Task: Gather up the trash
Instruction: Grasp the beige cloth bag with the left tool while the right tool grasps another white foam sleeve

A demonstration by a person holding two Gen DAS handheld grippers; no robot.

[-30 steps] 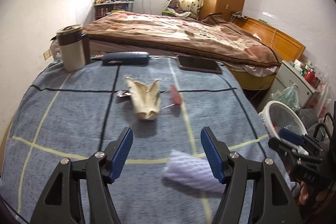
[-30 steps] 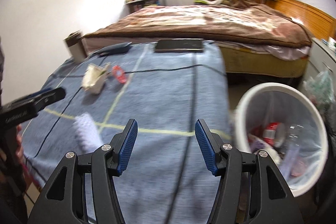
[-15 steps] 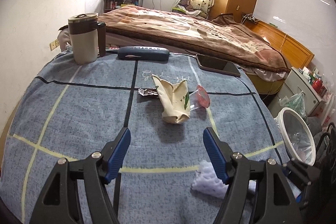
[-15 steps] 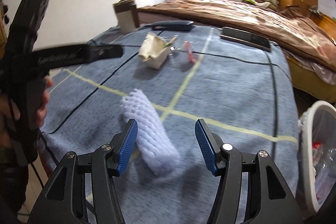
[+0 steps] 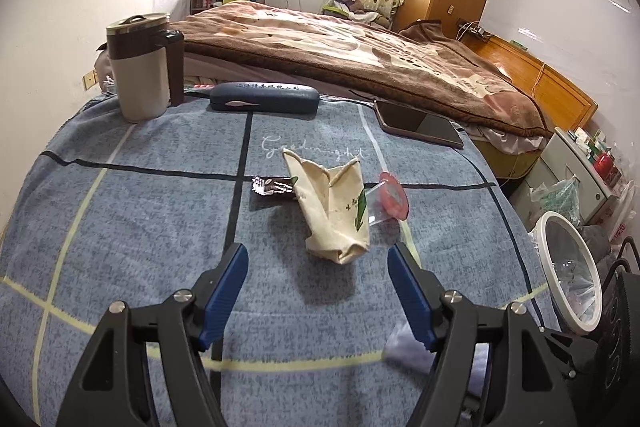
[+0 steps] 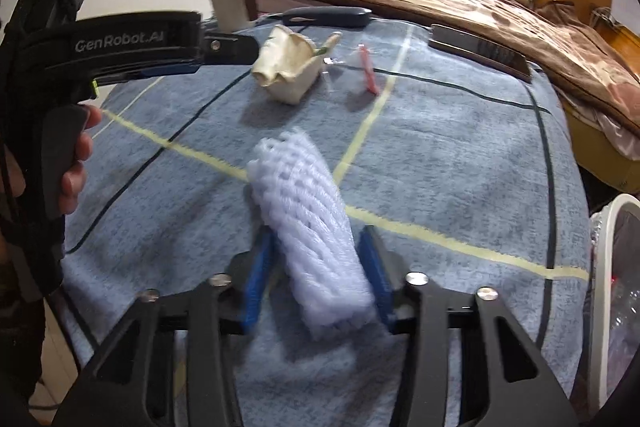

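A white foam net sleeve (image 6: 312,235) lies on the blue blanket, and my right gripper (image 6: 316,259) is closing on it, blue pads against both of its sides. Only an edge of the sleeve (image 5: 408,343) shows in the left wrist view. My left gripper (image 5: 317,255) is open, hovering just short of a crumpled beige paper bag (image 5: 332,203) with nothing between its fingers. A dark snack wrapper (image 5: 274,185) lies at the bag's left. A clear cup with a red lid (image 5: 390,199) lies on its side at the bag's right. The white bin (image 5: 568,271) stands beside the blanket at the right.
A lidded mug (image 5: 138,67), a dark glasses case (image 5: 264,98) and a tablet (image 5: 420,125) line the blanket's far edge. A bed with a brown cover (image 5: 360,55) lies beyond. A person's hand (image 6: 76,163) grips the left gripper's handle at the left.
My right gripper swung from the bin side over to the foam sleeve and its jaws narrowed around it. My left gripper moved forward toward the paper bag and stayed open.
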